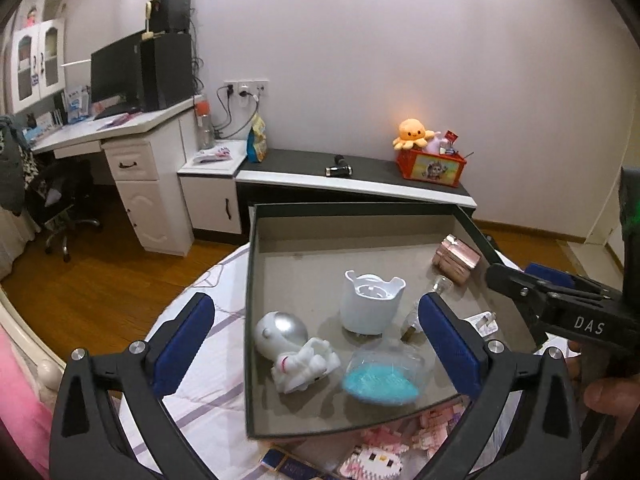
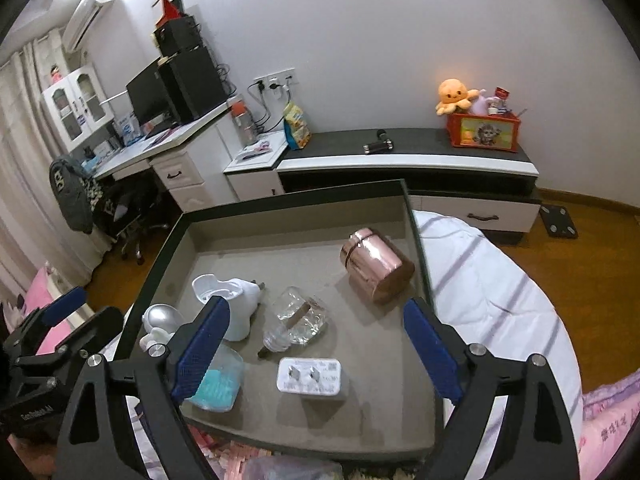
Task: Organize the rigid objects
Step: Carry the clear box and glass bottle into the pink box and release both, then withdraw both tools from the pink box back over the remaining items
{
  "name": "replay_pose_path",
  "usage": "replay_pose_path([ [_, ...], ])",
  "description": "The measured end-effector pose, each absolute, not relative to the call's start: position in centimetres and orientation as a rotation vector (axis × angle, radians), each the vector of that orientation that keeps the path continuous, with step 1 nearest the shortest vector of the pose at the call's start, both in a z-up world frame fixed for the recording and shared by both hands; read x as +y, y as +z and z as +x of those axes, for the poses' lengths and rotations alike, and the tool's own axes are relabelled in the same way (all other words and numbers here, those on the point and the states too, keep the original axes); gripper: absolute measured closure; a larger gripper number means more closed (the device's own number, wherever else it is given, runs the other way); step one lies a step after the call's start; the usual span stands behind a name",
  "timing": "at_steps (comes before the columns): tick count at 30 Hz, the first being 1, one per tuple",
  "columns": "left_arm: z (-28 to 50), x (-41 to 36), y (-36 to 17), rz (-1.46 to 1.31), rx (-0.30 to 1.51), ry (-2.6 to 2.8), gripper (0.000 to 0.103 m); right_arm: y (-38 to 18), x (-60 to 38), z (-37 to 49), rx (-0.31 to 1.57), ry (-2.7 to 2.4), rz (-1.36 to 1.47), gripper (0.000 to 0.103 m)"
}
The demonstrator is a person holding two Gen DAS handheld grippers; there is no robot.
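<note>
A dark shallow tray (image 1: 250, 320) (image 2: 420, 248) holds a white astronaut figure (image 1: 296, 356) (image 2: 162, 320), a white cup-shaped device (image 1: 372, 304) (image 2: 236, 308), a clear container with blue filling (image 1: 384, 376) (image 2: 218, 388), a glass bottle (image 2: 298, 320), a white plug adapter (image 2: 310, 376) and a rose-gold can (image 1: 456, 258) (image 2: 376, 268). My left gripper (image 1: 316, 300) (image 2: 86, 312) hangs open over the tray's left side, above the astronaut and the blue container. Over the tray's near middle my right gripper (image 2: 318, 312) (image 1: 532, 280) stands open. Neither holds anything.
The tray rests on a round table with a striped white cloth (image 2: 500, 300). Pink block pieces (image 1: 432, 428) and a block cat figure (image 1: 372, 460) lie before the tray's near edge. A low cabinet with an orange toy box (image 2: 484, 132) stands behind. A hand (image 1: 608, 396) grips the right tool.
</note>
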State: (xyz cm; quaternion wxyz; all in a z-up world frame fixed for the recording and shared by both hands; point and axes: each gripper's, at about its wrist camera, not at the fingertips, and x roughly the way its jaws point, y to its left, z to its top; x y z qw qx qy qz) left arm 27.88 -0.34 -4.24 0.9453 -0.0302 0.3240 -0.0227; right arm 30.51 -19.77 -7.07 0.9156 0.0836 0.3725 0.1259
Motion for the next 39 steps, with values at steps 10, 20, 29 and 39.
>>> replay_pose_path([
  [10, 22.8, 0.3, -2.4, -0.091, 0.618, -0.039, 0.0, -4.9, -20.6, 25.1, 0.699, 0.227, 0.182, 0.013],
  [20, 17.4, 0.3, -1.7, -0.093, 0.59, -0.004, 0.0, -3.7, -21.1, 18.1, 0.632, 0.185, 0.141, 0.013],
  [29, 12.6, -0.7, -2.1, -0.066, 0.574, 0.014, 0.0, -3.8, -20.2, 12.8, 0.602, 0.154, 0.087, 0.013],
  [39, 8.6, -1.3, -3.2, -0.079, 0.595, 0.019, 0.0, -4.9, -20.2, 9.0, 0.618, 0.137, 0.082, 0.013],
])
